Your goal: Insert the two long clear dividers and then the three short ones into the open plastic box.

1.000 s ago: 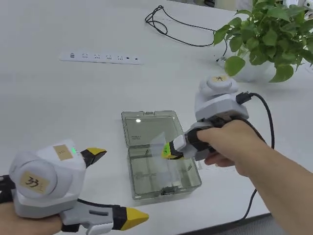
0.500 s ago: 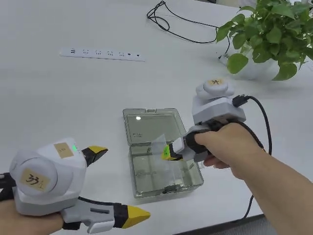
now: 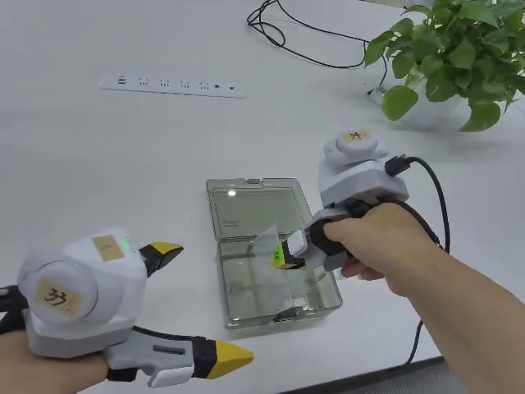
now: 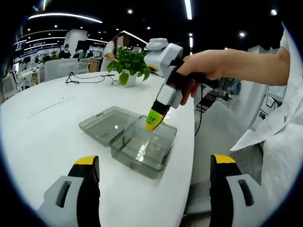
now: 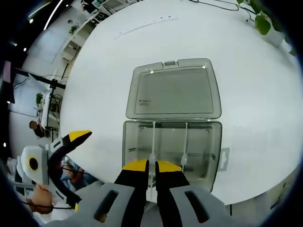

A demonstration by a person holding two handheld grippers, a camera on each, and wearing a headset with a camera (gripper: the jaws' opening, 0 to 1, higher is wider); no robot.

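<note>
Bearing a "33" sticker, left tongs.

Table plain white; plastic box smoky grey-green, see-through; clear divider colourless, faint white glare; left gripper white shell, black jaws, yellow tips, tan label marked 33; right gripper white and black, yellow tips, green sticker; power strip at 11 o'clock white; plant at 1 o'clock green; cable at 12 o'clock black.
</note>
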